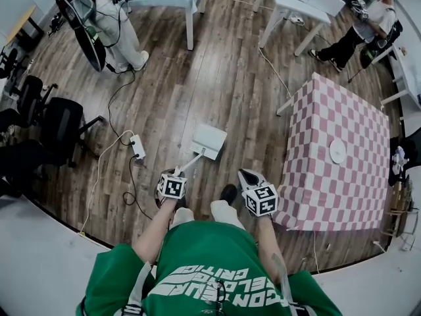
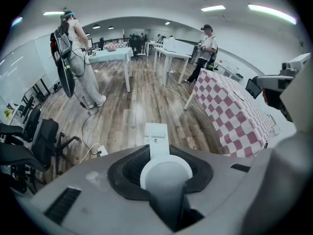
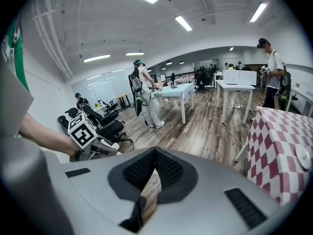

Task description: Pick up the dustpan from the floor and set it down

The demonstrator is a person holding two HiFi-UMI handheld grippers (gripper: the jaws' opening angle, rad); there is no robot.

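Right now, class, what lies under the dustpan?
Wooden floor shows all round the dustpan, which the left gripper holds by its handle. The patch directly beneath it is covered, so unseen.

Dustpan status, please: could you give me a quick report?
Left gripper shut on dustpan handle. Right gripper shut, empty. Power strip on floor just left of dustpan; checkered table to its right.

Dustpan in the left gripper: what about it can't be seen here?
- Whether the dustpan is off the floor: head view looks steeply down, no gap shows.
- What lies in it: too small in head view; its own handle blocks the left gripper view.
- Where the left gripper pads press: behind that handle.
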